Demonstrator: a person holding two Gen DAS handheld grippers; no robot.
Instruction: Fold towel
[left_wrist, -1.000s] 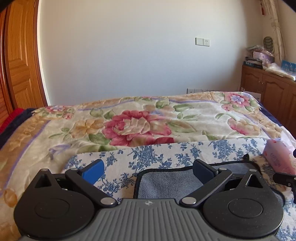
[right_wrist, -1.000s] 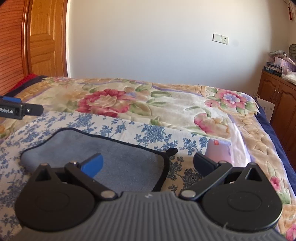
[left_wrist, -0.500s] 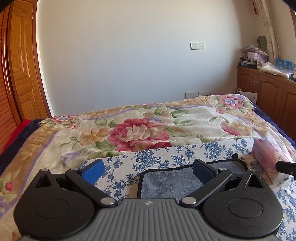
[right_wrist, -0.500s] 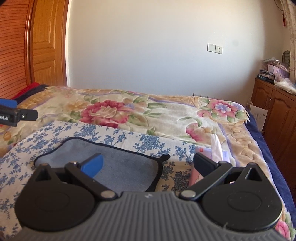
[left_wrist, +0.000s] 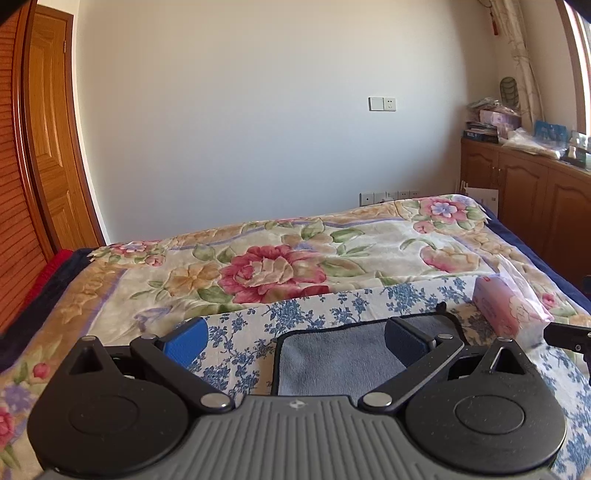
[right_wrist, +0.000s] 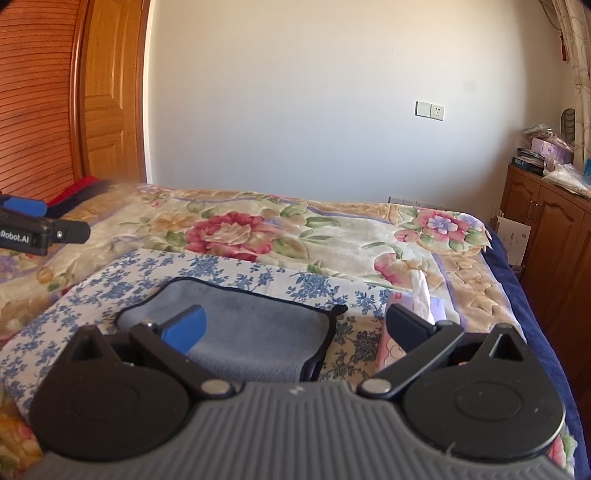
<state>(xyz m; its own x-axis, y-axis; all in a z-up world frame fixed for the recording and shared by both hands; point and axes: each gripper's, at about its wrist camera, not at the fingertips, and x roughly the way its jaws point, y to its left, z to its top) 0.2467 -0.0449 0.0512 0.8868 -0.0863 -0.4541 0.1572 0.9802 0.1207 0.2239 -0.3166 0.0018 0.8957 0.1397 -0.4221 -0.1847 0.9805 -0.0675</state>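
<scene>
A grey towel with a black edge (left_wrist: 340, 354) lies flat on a blue-flowered white cloth (left_wrist: 317, 310) on the bed; it also shows in the right wrist view (right_wrist: 255, 325). My left gripper (left_wrist: 295, 338) is open and empty, held above the towel's left edge. My right gripper (right_wrist: 295, 325) is open and empty, above the towel's right edge. The left gripper's fingers (right_wrist: 48, 230) show at the far left of the right wrist view.
A pink tissue pack (left_wrist: 506, 310) lies right of the towel, also in the right wrist view (right_wrist: 417, 306). A floral blanket (left_wrist: 277, 266) covers the bed. Wooden cabinets (left_wrist: 532, 199) stand at the right, a wooden door (right_wrist: 110, 92) at the left.
Both grippers have lifted and drawn back from the towel, so the towel sits lower and smaller in both views. Both stay open and empty.
</scene>
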